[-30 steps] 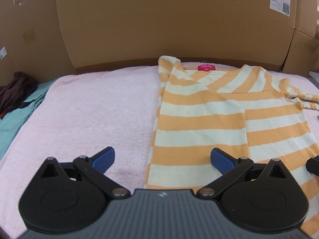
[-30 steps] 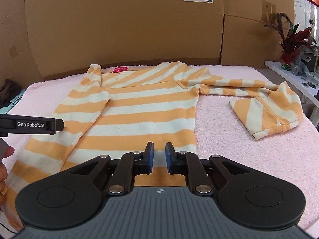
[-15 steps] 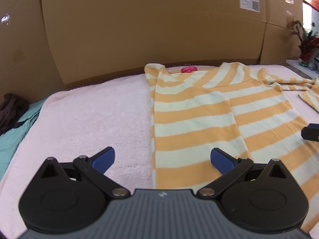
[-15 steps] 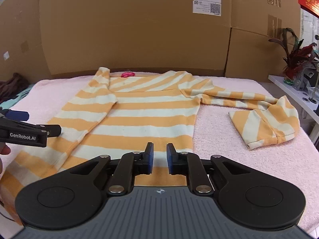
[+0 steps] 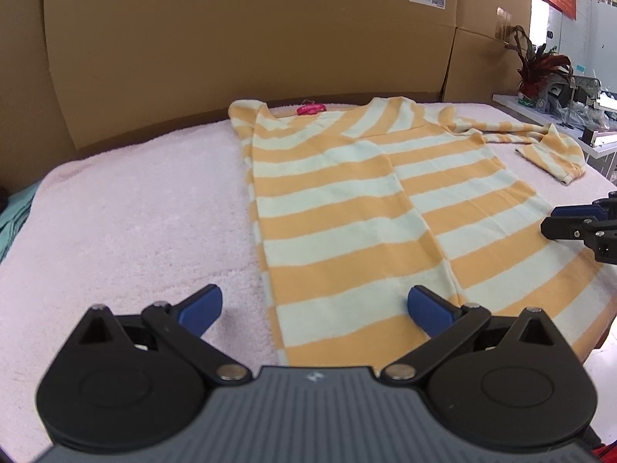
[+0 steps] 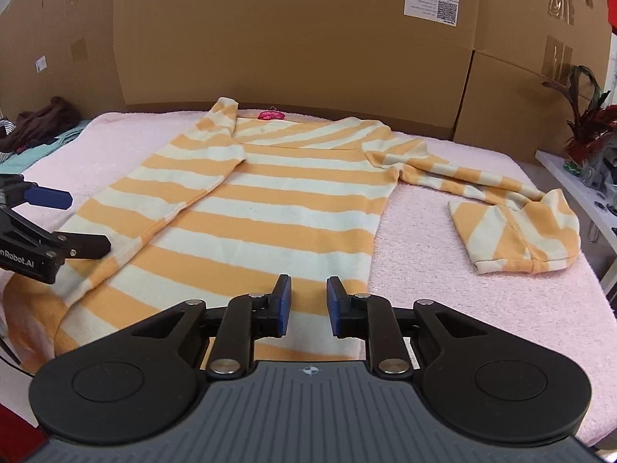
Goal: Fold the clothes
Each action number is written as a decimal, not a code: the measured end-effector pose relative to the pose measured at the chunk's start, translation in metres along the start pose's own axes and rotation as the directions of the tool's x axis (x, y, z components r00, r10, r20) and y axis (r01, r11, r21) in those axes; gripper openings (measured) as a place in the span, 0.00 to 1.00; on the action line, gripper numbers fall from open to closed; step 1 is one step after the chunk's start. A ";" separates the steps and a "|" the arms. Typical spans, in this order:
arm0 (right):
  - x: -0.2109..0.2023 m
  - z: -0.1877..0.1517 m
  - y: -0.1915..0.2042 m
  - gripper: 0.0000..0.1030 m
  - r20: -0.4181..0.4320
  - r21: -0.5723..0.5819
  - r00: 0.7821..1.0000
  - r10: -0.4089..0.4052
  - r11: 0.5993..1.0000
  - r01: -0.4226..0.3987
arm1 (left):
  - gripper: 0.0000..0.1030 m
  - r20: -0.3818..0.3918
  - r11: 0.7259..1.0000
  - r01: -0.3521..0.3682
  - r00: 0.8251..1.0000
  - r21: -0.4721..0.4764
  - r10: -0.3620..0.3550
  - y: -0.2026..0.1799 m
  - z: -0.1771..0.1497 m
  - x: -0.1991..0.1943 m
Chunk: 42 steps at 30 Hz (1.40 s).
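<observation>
Left gripper (image 5: 314, 306) spread wide, nothing between the pads, hovering over the near hem of the striped sweater (image 5: 347, 200). Right gripper (image 6: 307, 305) jaws have just been opening, narrow gap, nothing pinched, also over the hem. Sweater lies flat on the pink towel (image 6: 443, 270); long axis runs near edge to far edge, collar with pink tag (image 6: 272, 116) toward the cardboard wall (image 6: 270, 31). Left sleeve folded across the body; right sleeve (image 6: 513, 227) trails toward the towel's right edge, bent back on itself.
</observation>
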State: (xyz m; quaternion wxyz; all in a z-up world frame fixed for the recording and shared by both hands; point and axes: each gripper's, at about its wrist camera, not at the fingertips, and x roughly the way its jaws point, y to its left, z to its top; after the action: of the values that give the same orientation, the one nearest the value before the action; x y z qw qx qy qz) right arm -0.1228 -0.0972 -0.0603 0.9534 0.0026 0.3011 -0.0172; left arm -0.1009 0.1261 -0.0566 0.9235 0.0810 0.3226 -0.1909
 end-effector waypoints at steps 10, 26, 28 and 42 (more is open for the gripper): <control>0.010 0.016 -0.051 0.28 -0.004 0.190 0.972 -0.236 0.954 0.233 | 0.99 0.108 0.999 0.039 0.993 0.037 -0.043 -0.033 0.041 0.017; 0.039 0.017 -0.079 0.30 -0.009 0.114 0.932 -0.363 0.925 0.361 | 0.99 -0.004 0.993 0.116 0.993 0.014 -0.116 -0.045 0.056 0.045; 0.037 0.017 -0.086 0.14 -0.014 0.152 0.929 -0.369 0.918 0.366 | 0.99 0.004 0.991 0.130 0.991 0.028 -0.130 -0.043 0.061 0.044; 0.005 0.026 -0.155 0.12 0.082 0.540 0.973 -0.214 0.830 0.137 | 0.98 0.015 0.895 0.438 0.897 0.079 -0.441 -0.082 0.144 0.041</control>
State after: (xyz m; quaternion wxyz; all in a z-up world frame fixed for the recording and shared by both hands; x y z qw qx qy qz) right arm -0.1088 -0.2528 -0.0414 0.9283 0.2371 0.2162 -0.1877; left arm -0.0228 -0.0001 0.0276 0.8581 0.0367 0.3101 -0.4076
